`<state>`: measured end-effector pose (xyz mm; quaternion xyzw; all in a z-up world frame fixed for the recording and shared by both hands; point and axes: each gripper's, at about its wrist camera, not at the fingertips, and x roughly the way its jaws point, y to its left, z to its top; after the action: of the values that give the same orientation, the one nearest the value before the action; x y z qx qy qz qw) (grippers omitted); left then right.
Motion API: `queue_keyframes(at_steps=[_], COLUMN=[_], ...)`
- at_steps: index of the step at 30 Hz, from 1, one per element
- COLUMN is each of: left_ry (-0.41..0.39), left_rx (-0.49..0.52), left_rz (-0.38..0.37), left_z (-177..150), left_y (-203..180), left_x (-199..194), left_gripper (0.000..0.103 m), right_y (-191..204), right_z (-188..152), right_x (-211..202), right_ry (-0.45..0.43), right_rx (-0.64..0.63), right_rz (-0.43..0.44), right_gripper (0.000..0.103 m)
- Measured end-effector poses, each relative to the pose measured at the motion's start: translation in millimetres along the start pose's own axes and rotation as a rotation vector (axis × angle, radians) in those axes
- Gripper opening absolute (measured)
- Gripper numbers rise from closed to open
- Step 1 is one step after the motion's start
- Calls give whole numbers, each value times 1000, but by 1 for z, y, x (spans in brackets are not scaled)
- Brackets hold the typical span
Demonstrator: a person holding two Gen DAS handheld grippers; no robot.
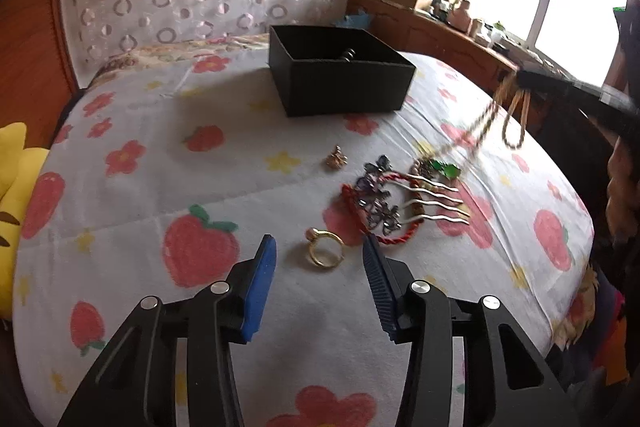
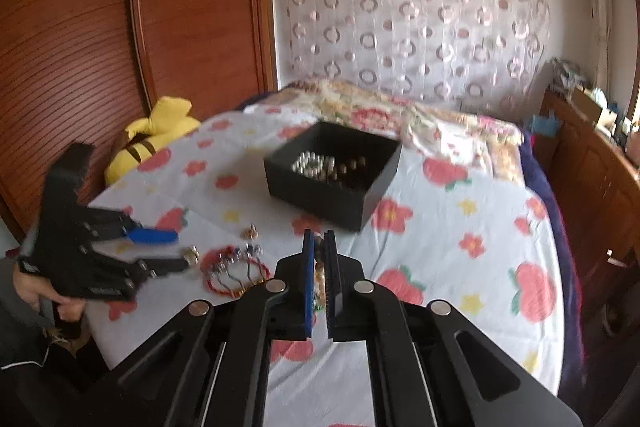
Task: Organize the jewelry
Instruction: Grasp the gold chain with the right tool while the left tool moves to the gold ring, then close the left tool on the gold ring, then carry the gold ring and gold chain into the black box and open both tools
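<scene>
My left gripper is open just above the bed, its blue pads either side of a gold ring. My right gripper is shut on a beaded necklace, which hangs from it above the bed with its green pendant low over the pile. A black open box stands further back; it holds bead bracelets. A red cord bracelet, a purple flower hair comb and a small gold charm lie on the sheet.
The bed has a white sheet with strawberries and flowers. A yellow plush toy lies at the left edge. A wooden cabinet with clutter runs along the window side. A wooden wardrobe stands left.
</scene>
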<state>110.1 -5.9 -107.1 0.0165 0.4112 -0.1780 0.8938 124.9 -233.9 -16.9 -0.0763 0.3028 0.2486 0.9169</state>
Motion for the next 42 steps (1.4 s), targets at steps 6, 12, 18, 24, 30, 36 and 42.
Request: queue_keyframes(at_steps=[6,12,18,24,30,36,42], left_ry=[22,31,-9,-89,-158,-190,-178], left_rx=[14,29,29,22,39,47,54], left_rz=[7,19,20,10,11,12,10], left_z=[1,5,9,34,75,112,133], left_y=[-4,-6,-9,-9,-10,-11,-8], left_x=[9,12,1,-22,-34,-29,-9], left_gripper=[29,17,17,17,17,17,17], right_y=[3,4,4,3,4,3,-7], right_z=[16,30,43,61,87,109,123], right_x=[-18,-34,-44,-53,-52,-31,1], right_ry=[-52,-94,-122,-155,-182,-184,-165], right_rx=[-29,-44,-58,-75,-105,-129,-135], right_rz=[-16,-24,-41,-54,-64,-63,-44], right_gripper=[6,6,6,5,6,5,6])
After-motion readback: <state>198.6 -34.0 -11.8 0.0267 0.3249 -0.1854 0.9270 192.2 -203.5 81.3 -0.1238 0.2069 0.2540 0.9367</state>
